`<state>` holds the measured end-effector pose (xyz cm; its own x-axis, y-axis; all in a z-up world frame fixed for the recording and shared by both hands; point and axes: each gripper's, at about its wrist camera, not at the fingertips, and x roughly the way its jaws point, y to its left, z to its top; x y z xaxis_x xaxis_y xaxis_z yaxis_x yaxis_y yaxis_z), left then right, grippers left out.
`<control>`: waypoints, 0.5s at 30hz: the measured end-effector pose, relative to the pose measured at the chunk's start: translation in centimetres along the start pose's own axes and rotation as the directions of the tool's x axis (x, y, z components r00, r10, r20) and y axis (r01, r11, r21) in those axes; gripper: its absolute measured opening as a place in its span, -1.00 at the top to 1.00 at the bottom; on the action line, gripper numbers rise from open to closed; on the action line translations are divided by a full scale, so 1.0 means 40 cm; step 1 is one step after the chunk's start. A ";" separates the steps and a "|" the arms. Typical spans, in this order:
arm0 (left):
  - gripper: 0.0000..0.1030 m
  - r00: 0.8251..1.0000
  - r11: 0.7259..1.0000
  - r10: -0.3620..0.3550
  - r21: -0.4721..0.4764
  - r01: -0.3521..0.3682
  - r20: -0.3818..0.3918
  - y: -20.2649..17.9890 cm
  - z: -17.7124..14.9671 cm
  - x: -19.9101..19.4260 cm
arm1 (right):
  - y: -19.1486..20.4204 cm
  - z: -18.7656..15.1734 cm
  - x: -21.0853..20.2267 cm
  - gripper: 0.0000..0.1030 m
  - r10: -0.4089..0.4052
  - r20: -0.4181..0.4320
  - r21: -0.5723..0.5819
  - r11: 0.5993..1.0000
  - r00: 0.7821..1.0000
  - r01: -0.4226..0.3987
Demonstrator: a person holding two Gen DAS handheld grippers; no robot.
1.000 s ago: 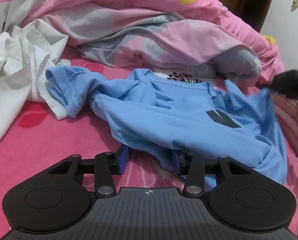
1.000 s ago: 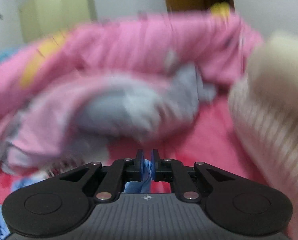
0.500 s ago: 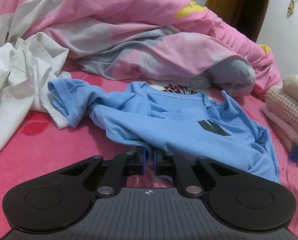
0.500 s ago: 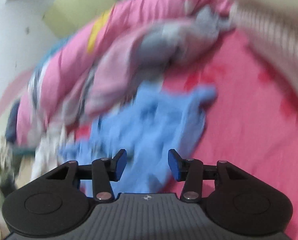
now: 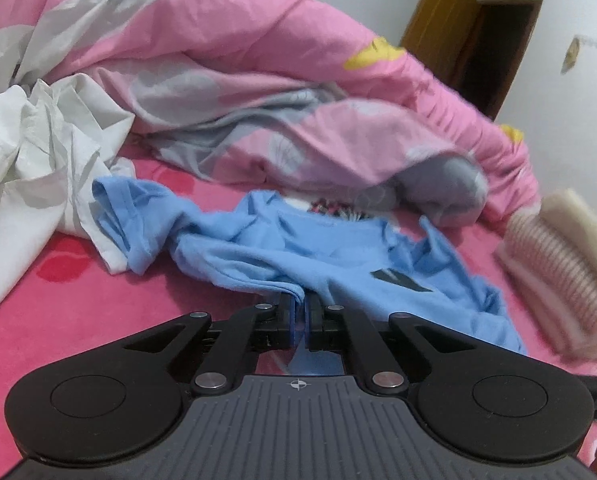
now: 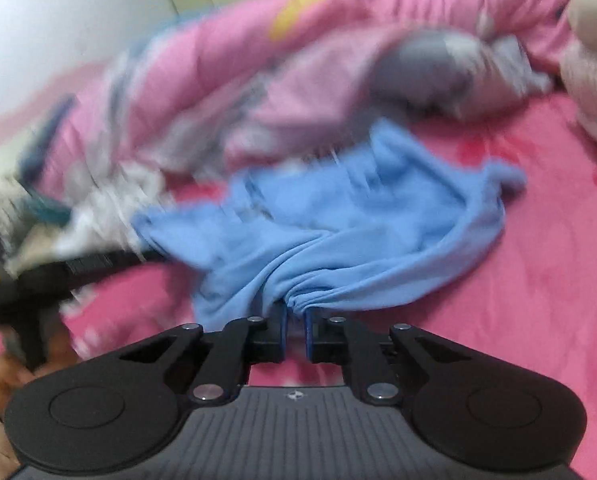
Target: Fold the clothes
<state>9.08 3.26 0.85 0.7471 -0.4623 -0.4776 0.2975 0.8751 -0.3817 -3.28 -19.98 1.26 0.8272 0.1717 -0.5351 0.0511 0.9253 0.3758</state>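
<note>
Since the earlier frame the right gripper (image 6: 295, 322) has swung back and its jaws have just been closing on the blue shirt's (image 5: 338, 264) bunched hem; the left gripper (image 5: 298, 320) is clenched on another edge. The shirt lies rumpled on the bed (image 5: 78, 308). Risk: the right view is blurred, but several layers seem pinched, so lifting could drag folds or snag the white garment (image 5: 38, 168) alongside.

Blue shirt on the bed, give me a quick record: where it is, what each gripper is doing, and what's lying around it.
garment: blue shirt, crumpled on the pink bed sheet
left gripper: shut on the shirt's near edge
right gripper: jaws just closed, pinching a bunched fold of the shirt
left of shirt: white garment, rumpled
behind shirt: pink quilt, heaped
right of shirt: folded stack
fold status: not yet folded
</note>
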 end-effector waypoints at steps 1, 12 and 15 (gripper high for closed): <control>0.95 1.000 1.000 -0.015 -0.017 0.015 0.015 0.006 0.008 -0.011 | 0.001 0.016 -0.021 0.83 0.038 0.033 0.017 0.999 0.999 -0.039; 0.88 0.998 0.961 -0.067 -0.270 0.061 -0.013 0.099 0.035 0.009 | -0.167 0.153 0.050 0.83 0.080 0.119 0.322 0.940 0.990 -0.115; 0.85 0.997 0.959 -0.063 -0.280 0.048 -0.047 0.107 0.028 0.028 | -0.219 0.133 0.150 0.83 -0.006 0.024 0.358 0.934 1.000 -0.002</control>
<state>11.86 6.66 -0.45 0.6981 -0.5231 -0.4889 0.1548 0.7769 -0.6103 4.22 -28.85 -1.24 0.8398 0.1578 -0.5195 0.2457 0.7428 0.6228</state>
